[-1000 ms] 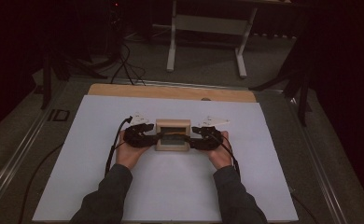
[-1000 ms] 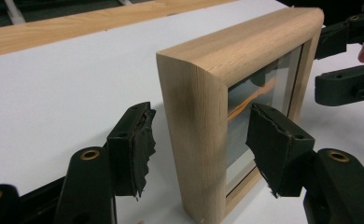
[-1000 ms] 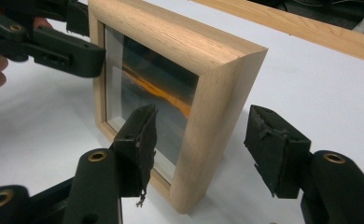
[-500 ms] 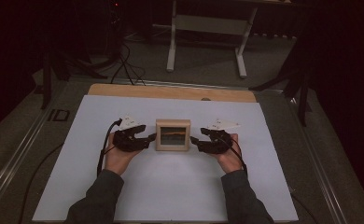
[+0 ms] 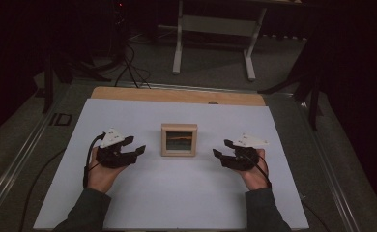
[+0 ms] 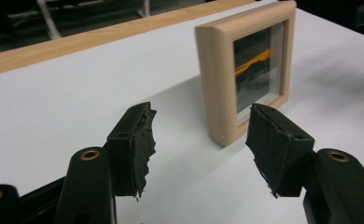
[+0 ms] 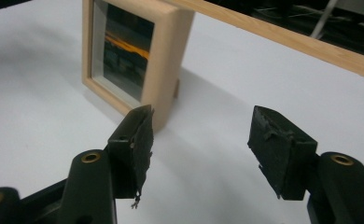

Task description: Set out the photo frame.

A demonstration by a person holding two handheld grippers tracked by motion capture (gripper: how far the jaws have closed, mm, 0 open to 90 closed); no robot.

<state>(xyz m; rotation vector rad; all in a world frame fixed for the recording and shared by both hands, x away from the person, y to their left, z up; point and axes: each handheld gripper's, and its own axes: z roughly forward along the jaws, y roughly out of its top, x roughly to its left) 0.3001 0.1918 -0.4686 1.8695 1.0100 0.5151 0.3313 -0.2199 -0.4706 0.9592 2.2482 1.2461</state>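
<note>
A white sheet [image 5: 177, 193] covers the tabletop, a wooden strip [image 5: 177, 95] along its far edge. The picture frame [image 5: 179, 139] stands upright mid-sheet, nearer the far edge. The left gripper [image 5: 139, 151] and right gripper [image 5: 219, 153] flank it, both released, empty, well apart from it. The placing looks finished; next I'd expect the hands to withdraw.

Dim, murky high view; brighter gripper views, soft shadows, slightly blurred backgrounds.

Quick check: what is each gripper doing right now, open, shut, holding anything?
Left gripper: open, holding nothing, left of the wooden picture frame.
Right gripper: open, holding nothing, right of the frame.
</note>
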